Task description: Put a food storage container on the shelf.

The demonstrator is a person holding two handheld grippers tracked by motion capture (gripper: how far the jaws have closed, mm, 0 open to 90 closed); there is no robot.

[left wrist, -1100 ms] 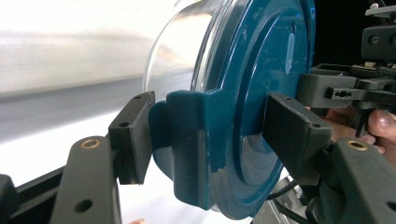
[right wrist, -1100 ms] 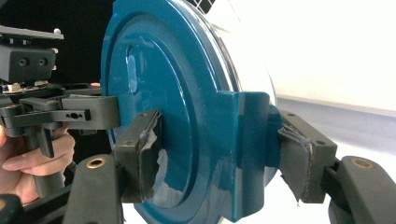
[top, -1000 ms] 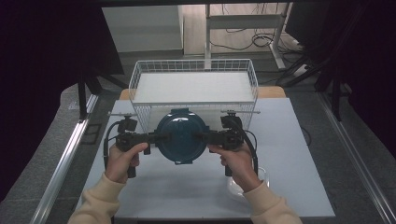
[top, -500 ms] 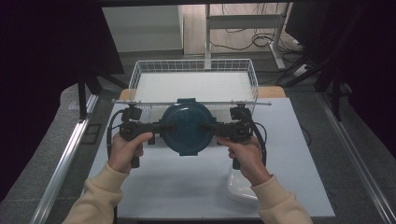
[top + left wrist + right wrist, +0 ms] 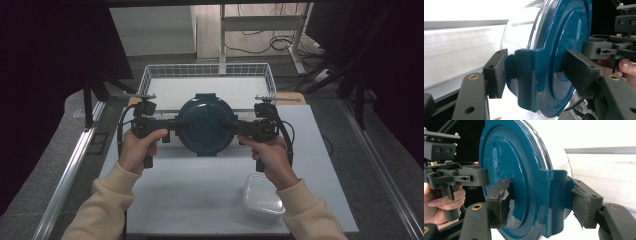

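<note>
We take this for a lab or test room rather than a home: the white table stands on grey carpet between metal floor rails, with black curtains hung at both sides. Behind it we see loose cables trailing on the floor around a metal frame stand.

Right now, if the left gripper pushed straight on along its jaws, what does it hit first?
The round teal-lidded clear container already clamped between the left gripper's jaws; beyond it, probably the right gripper on the opposite side.
</note>
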